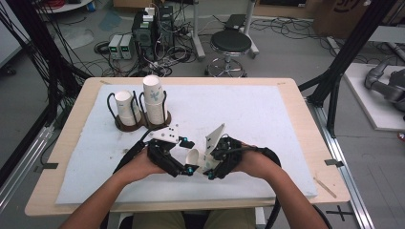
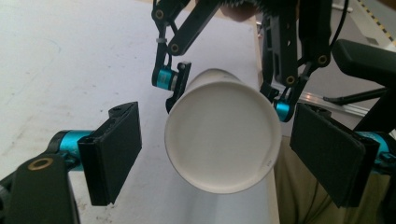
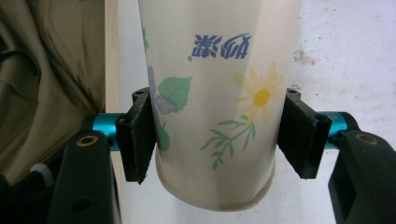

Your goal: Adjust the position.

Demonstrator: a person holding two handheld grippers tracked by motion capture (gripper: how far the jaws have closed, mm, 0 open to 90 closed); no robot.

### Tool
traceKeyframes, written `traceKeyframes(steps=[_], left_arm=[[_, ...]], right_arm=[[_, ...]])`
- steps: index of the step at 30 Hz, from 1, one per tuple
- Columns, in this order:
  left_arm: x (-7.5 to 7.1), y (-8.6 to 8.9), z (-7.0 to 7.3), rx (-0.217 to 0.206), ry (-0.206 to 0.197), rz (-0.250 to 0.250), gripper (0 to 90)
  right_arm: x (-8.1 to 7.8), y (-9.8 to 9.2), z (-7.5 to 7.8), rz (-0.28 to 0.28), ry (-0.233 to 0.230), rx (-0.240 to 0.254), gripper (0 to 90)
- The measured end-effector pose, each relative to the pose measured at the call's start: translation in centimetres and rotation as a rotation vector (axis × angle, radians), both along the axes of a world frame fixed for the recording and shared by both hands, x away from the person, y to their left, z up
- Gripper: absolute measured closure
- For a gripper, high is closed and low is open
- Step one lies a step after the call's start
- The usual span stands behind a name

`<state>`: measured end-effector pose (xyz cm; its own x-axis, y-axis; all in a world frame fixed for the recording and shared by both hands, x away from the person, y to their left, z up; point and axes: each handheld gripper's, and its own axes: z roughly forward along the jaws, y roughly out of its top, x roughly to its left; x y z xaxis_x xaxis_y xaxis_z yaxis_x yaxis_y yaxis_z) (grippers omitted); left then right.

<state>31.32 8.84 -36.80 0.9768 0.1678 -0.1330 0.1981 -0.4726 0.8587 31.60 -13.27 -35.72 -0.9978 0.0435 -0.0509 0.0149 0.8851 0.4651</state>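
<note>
A paper cup (image 3: 219,88) printed with flowers and leaves is clamped between the pads of my right gripper (image 3: 219,140), which is shut on its side wall near one end. In the left gripper view the cup (image 2: 223,135) shows its flat white base, and my left gripper (image 2: 222,156) stands open around it, with a gap at each pad. Behind the cup, the right gripper (image 2: 229,95) grips it from the far side. From above, the cup (image 1: 193,156) lies tilted between the left gripper (image 1: 187,155) and the right gripper (image 1: 204,162), near the mat's front edge.
A dark wire cup holder (image 1: 143,123) at the back left of the white mat (image 1: 253,109) carries a short stack of cups (image 1: 125,106) and a taller stack (image 1: 154,98). The wooden table edge (image 1: 305,124) borders the mat. A stool (image 1: 230,45) and cables are beyond the table.
</note>
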Motion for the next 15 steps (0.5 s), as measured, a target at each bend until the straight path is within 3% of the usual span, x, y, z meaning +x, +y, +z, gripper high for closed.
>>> traceKeyframes(steps=[7, 15], left_arm=[[0.0, -0.3, -0.3, 0.017, 0.011, -0.017, 20.6], [0.1, -0.5, -0.5, 0.036, 0.016, -0.039, 29.0]], right_arm=[[-0.1, 1.0, 0.6, 0.027, -0.01, -0.07, 35.9], [-0.2, 1.3, 0.3, 0.024, -0.001, -0.095, 35.9]])
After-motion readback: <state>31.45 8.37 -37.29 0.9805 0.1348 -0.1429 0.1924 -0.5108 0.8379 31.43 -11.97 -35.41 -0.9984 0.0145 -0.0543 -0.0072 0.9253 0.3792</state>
